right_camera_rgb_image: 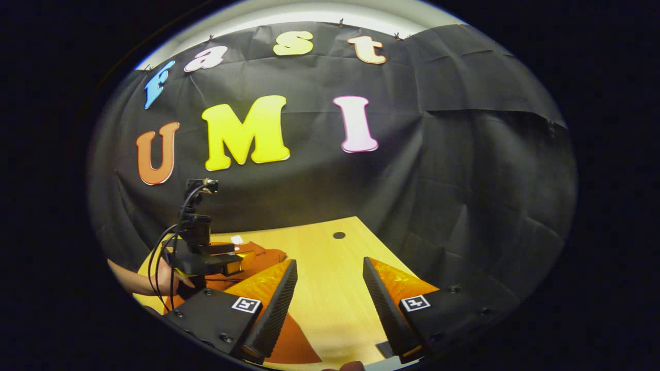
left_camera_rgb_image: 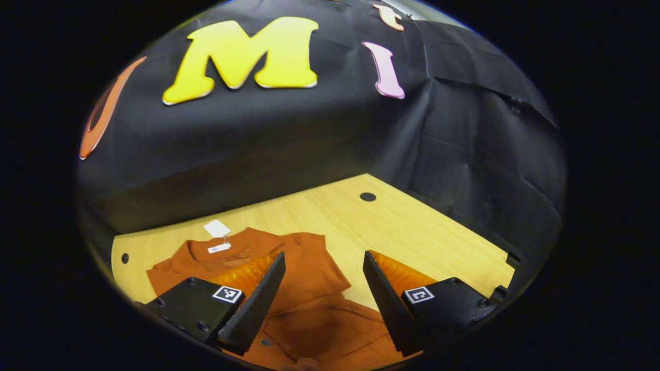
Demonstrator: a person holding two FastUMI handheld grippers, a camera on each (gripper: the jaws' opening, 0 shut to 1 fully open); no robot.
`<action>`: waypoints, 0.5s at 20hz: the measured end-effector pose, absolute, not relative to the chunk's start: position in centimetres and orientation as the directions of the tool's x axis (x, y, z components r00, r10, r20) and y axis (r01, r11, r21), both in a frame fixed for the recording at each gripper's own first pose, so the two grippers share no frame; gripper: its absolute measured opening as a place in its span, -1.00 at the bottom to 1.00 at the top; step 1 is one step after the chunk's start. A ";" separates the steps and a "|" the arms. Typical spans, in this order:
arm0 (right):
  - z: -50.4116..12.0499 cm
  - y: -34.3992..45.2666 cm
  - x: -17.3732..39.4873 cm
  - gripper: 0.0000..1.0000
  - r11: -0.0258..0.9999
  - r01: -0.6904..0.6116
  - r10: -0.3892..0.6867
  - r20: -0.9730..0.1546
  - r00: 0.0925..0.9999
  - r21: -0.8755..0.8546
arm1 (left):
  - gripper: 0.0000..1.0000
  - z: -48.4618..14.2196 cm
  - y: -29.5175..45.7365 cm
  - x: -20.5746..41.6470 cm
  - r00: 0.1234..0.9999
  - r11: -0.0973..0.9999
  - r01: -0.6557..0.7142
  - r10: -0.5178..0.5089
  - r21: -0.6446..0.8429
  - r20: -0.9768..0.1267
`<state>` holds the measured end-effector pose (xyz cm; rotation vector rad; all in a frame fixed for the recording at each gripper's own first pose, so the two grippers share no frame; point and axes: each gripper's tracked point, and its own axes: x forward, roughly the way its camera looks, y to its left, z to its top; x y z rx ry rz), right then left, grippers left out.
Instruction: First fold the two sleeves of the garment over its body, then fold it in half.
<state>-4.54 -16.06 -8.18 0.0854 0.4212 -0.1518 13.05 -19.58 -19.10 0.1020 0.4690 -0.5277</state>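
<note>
Black cloth backs a wooden desk [left_camera_rgb_image: 412, 232] where the orange garment [left_camera_rgb_image: 309, 288] lies flat, collar toward the wall. Above it, the left hand-held gripper [left_camera_rgb_image: 324, 293] hangs with fingers apart, gripping nothing. Off to the garment's side, over bare wood, the right hand-held gripper [right_camera_rgb_image: 330, 304] is likewise spread and empty.

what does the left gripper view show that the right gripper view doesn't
Left gripper view alone: the orange garment's collar with a white tag beside it, a sleeve lying across the body, and a second table hole near the left edge. The left tongs stand open over the fabric.

Right gripper view alone: the other gripper with its cables, held by a hand, and the open right tongs over bare wood.

Both: the garment, the wooden table and its far hole.
</note>
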 end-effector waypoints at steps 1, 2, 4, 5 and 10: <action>-8.2 -15.1 -3.8 0.66 0.989 0.136 -0.103 -0.403 0.909 0.054 | 0.96 -17.8 -18.1 12.2 0.782 0.876 0.482 -0.444 -0.028 -0.438; -8.1 -13.9 -2.9 0.65 0.993 0.107 -0.076 -0.393 0.916 0.056 | 0.96 -16.8 -16.6 11.5 0.798 0.887 0.459 -0.430 -0.036 -0.422; -8.6 -11.5 -1.5 0.66 0.996 0.053 -0.024 -0.384 0.923 0.065 | 0.96 -15.3 -13.4 10.0 0.829 0.907 0.419 -0.402 -0.043 -0.390; -8.9 -10.4 -1.0 0.66 0.997 0.027 0.002 -0.384 0.923 0.070 | 0.95 -14.4 -11.6 9.5 0.849 0.919 0.392 -0.378 -0.039 -0.370; -9.6 -5.4 0.1 0.66 0.994 -0.080 0.103 -0.373 0.922 0.076 | 0.95 -11.4 -3.4 6.8 0.922 0.975 0.219 -0.222 -0.044 -0.316</action>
